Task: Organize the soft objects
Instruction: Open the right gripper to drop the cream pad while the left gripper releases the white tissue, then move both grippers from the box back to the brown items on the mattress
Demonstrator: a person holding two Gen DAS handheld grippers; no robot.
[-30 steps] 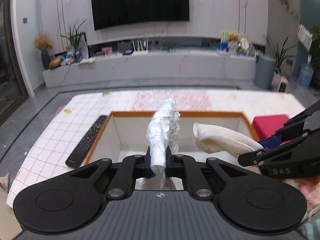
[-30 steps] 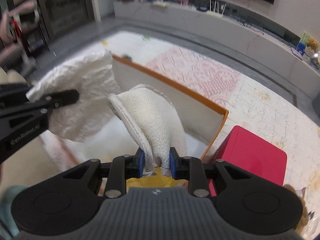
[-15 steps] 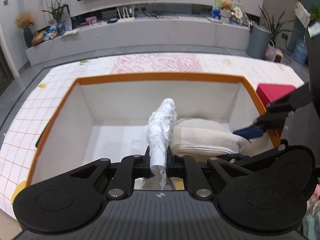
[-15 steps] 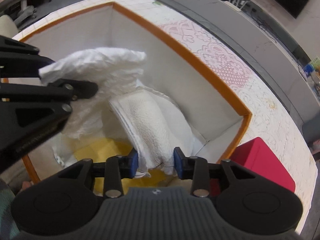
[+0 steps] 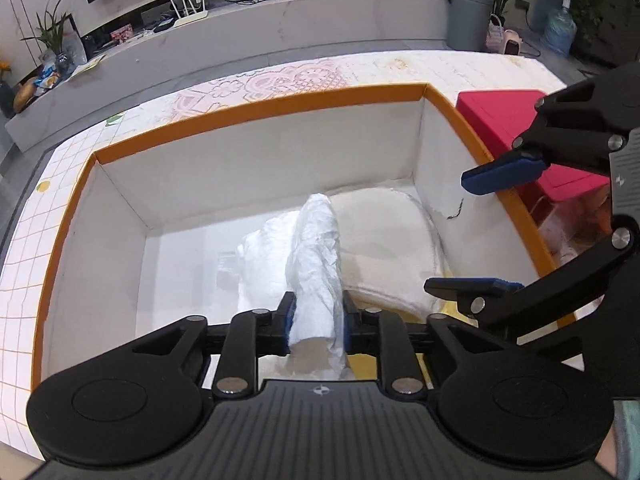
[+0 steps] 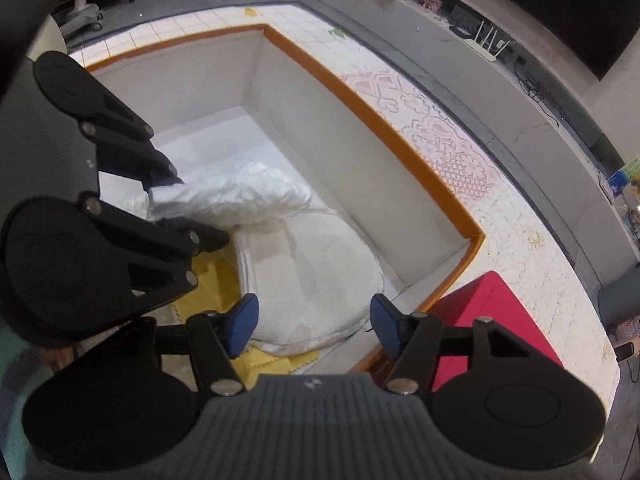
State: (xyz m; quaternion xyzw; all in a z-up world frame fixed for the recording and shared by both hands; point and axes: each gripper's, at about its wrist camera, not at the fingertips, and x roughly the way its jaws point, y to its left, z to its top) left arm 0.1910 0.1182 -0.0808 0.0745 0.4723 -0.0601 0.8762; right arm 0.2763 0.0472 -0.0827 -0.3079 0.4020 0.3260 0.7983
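An open white box with an orange rim (image 5: 256, 114) (image 6: 360, 100) sits on the table. My left gripper (image 5: 316, 320) (image 6: 188, 212) is shut on a crumpled white cloth (image 5: 316, 248) (image 6: 236, 196), holding it low inside the box. A cream towel (image 5: 388, 236) (image 6: 316, 276) lies on the box floor at the right, over a yellow cloth (image 6: 212, 280). My right gripper (image 6: 314, 322) (image 5: 488, 232) is open and empty just above the towel.
A red box (image 5: 516, 124) (image 6: 492, 320) stands right of the orange-rimmed box. A patterned tablecloth (image 5: 304, 80) covers the table. Beyond it are a grey TV console (image 5: 280, 12), plants and a grey bin (image 5: 468, 16).
Both grippers came down into the box. My right gripper opened and let go of the cream towel, which now lies flat on the box floor. The left still holds the white cloth.
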